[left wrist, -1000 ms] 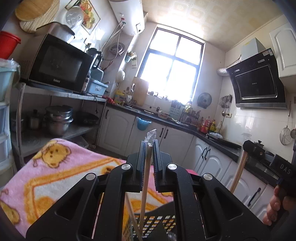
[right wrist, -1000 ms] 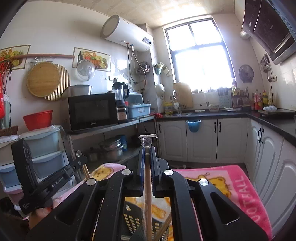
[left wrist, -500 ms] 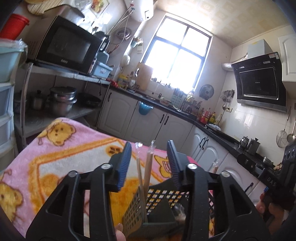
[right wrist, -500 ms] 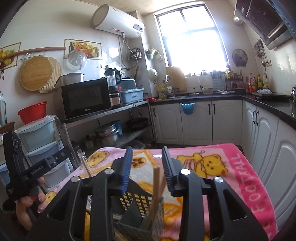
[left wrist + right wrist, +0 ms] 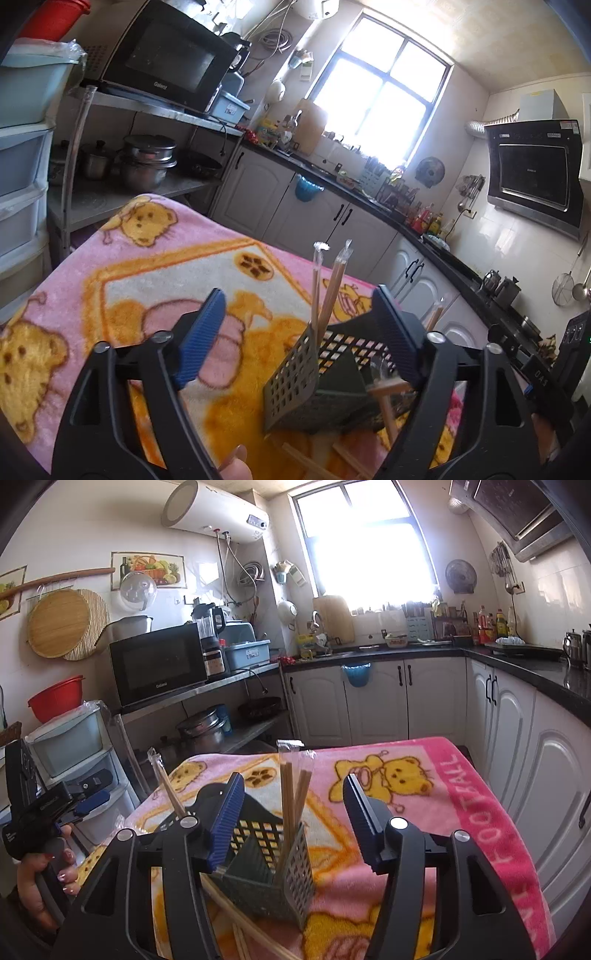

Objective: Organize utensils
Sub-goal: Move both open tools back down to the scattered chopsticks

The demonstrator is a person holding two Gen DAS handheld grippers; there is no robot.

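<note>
A grey perforated utensil basket (image 5: 291,376) (image 5: 295,871) stands on the pink bear blanket (image 5: 155,266). Two plastic-wrapped wooden chopsticks (image 5: 327,288) lean upright in its near corner, between the fingers of my left gripper (image 5: 299,328), whose jaws are opening and touch nothing. In the right wrist view a chopstick pair (image 5: 290,794) stands in the basket between the fingers of my right gripper (image 5: 293,821), also opening and free of them. A further wrapped chopstick (image 5: 168,786) sticks out of the basket's left side. Loose chopsticks (image 5: 236,901) lie on the blanket beside the basket.
A metal shelf with a microwave (image 5: 166,62) and pots (image 5: 147,162) stands left of the table, beside plastic drawers (image 5: 22,166). White cabinets under a dark counter (image 5: 517,657) run along the back and right. A person's hand (image 5: 44,882) holds the left gripper's handle.
Both grippers were shut on chopsticks a second ago; both have let go and spread their jaws. The chopsticks now stand in the basket, and both hands have sunk toward it.
</note>
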